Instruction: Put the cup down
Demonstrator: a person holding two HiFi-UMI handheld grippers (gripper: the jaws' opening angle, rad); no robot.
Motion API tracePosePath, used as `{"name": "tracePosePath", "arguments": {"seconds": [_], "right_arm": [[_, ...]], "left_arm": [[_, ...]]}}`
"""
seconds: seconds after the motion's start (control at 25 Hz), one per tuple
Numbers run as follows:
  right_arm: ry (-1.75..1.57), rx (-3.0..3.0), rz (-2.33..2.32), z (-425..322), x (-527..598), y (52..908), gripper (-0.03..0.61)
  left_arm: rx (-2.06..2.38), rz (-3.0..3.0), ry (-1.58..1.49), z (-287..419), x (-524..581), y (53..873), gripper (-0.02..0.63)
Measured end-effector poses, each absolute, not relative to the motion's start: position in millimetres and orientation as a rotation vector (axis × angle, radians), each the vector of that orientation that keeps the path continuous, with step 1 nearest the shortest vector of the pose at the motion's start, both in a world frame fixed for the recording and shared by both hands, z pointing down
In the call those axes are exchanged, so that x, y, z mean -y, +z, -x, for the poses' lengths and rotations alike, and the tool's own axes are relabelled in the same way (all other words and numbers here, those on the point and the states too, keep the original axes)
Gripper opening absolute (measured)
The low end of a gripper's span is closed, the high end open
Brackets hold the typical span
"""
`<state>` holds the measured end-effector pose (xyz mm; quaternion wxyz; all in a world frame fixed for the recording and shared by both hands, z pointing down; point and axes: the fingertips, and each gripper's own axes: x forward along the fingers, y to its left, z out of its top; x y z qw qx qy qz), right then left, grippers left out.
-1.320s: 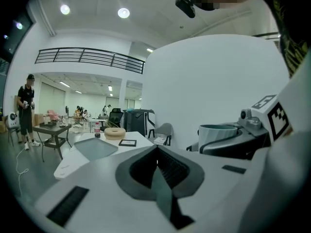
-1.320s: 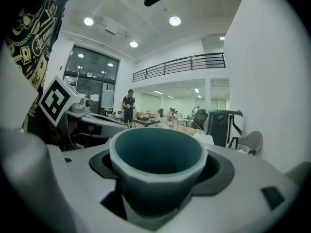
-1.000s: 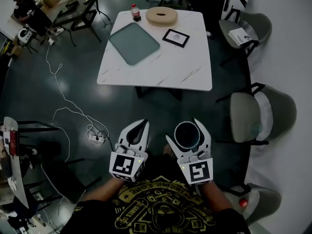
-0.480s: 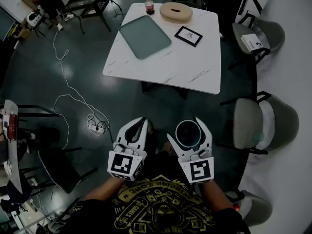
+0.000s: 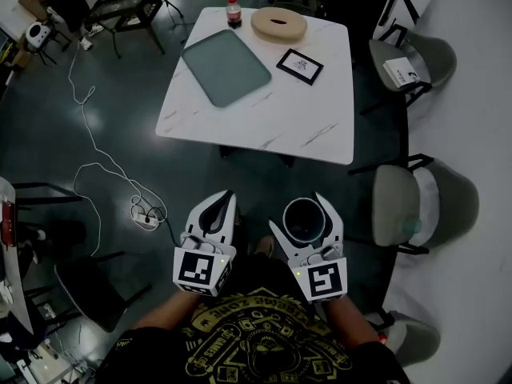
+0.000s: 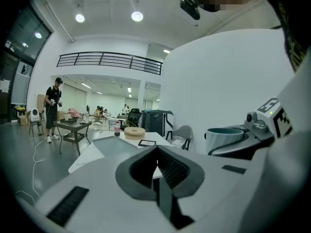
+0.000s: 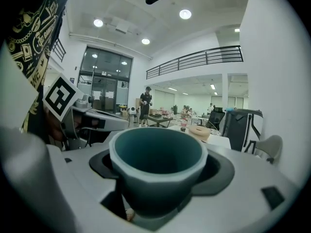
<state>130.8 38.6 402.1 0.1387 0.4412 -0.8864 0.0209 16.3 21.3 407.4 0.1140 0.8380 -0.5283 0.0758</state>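
Near the person's torso, right gripper (image 5: 302, 216) is clamped on the teal cup (image 7: 156, 165), its jaws wide around the cup's wall. Cup is upright, held above the dark floor (image 5: 96, 94). Left gripper (image 5: 224, 202) sits just beside it, jaws pressed together, nothing between. Far ahead: white worktop (image 5: 280, 110) with tray (image 5: 225, 66) and bottle (image 5: 234, 11), well apart from the cup.

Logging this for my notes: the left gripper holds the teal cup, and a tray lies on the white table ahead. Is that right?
Not quite: it is the right gripper that holds the cup, as the right gripper view shows. The left gripper is shut and empty. The tray does lie on the table.
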Motion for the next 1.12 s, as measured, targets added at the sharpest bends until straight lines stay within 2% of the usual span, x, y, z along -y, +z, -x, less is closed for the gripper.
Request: {"name": "tracePosePath", "arguments": {"seconds": [1.12], "right_arm": [[0.113,2.455,-1.328,-48,94,411,0.393]], "left_arm": [[1.483,-2.476,0.160,70,111,416,0.011]]}}
